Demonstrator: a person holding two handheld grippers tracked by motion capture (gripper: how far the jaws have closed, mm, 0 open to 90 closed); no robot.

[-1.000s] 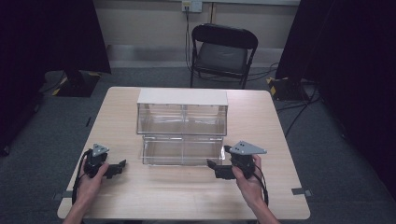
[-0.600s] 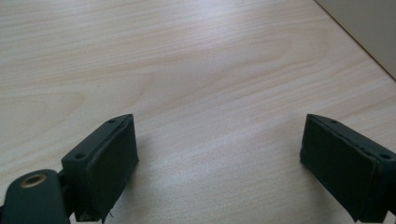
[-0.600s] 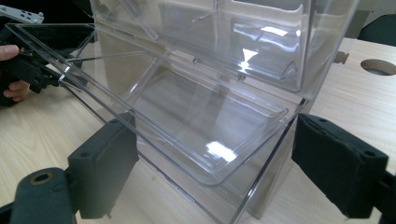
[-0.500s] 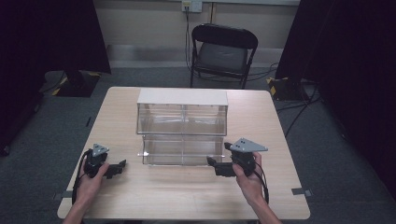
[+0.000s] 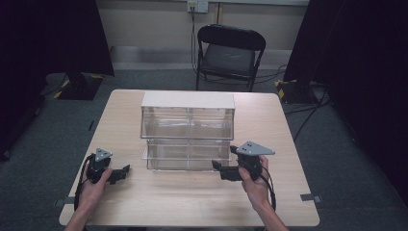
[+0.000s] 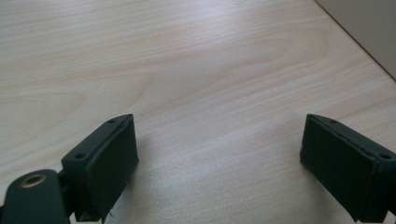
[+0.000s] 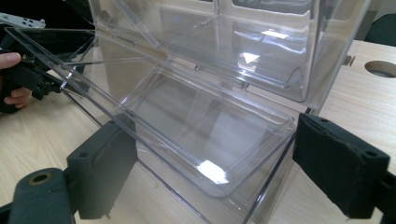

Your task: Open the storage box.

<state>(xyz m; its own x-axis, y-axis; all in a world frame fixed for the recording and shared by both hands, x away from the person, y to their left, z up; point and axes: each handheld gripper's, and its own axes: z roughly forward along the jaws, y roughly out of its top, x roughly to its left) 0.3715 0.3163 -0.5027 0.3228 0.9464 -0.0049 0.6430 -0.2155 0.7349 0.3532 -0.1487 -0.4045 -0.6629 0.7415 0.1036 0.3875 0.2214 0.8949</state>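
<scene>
Clear drawer box sits mid-table, white top, lower drawer pulled out toward the person. Right gripper — jaws released, spread wide — at the drawer's front right corner; in the right gripper view the drawer lies between the jaws, its corner reaching between them, contact cannot be told. Left gripper low over bare table left of the drawer, apart from it — jaws parted, nothing between them but wood. Chair beyond the table.
</scene>
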